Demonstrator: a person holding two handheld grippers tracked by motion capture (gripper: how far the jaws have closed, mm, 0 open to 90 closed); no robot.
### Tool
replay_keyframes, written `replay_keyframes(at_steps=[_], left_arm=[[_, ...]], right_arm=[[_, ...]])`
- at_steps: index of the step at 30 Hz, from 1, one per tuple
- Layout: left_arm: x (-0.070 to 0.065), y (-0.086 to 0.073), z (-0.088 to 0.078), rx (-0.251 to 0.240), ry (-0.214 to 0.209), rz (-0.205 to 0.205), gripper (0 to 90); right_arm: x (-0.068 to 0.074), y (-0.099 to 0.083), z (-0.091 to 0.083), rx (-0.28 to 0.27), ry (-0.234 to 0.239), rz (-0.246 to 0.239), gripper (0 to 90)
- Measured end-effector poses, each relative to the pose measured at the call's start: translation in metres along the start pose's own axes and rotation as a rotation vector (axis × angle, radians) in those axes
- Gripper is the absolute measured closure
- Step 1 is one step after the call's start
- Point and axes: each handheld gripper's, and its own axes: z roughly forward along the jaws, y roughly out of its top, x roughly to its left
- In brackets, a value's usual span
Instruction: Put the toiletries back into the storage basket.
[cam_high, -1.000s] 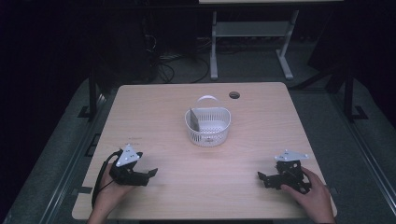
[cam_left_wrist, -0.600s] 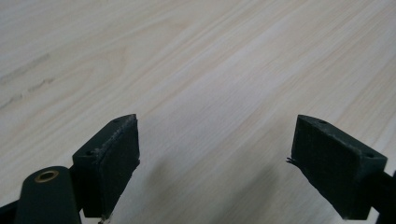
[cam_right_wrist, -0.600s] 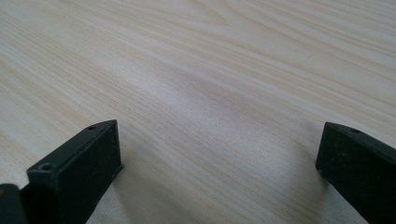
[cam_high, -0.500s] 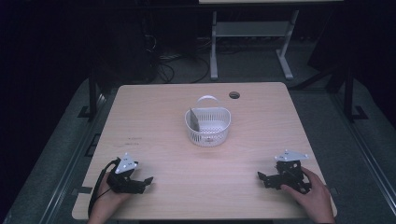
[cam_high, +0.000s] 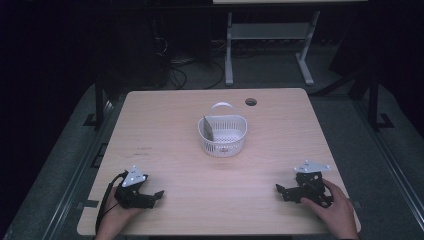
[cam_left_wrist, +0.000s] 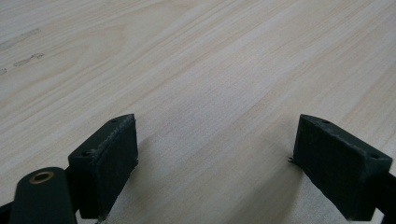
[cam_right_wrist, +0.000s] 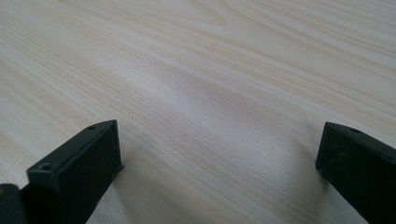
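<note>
A white mesh basket (cam_high: 223, 134) with a thin handle stands at the middle of the wooden table (cam_high: 175, 115); a grey divider shows inside it. My left gripper (cam_high: 156, 196) rests low at the table's front left, a hand behind it. In the left gripper view its jaws stand wide apart over bare wood, left gripper (cam_left_wrist: 212, 158) open and holding nothing. At the front right my right gripper (cam_high: 280, 190) lies on the table under the other hand. The right gripper view shows the right gripper (cam_right_wrist: 219, 163) open too, nothing between its jaws.
A round cable hole (cam_high: 251, 102) sits near the table's far edge. Beyond the table are a white desk frame (cam_high: 270, 35) and cables on the dark floor. A black cable (cam_high: 106, 200) trails from the left gripper off the front edge.
The left gripper has moved back toward the table's front edge and sunk lower. The right gripper has stayed where it was.
</note>
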Motion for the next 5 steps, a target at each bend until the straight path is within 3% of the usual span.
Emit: replay_keyframes(at_steps=[5], left_arm=[[0.0,0.0,0.0,0.0,0.0,0.0,12.9]], right_arm=[[0.0,0.0,0.0,0.0,0.0,0.0,0.0]])
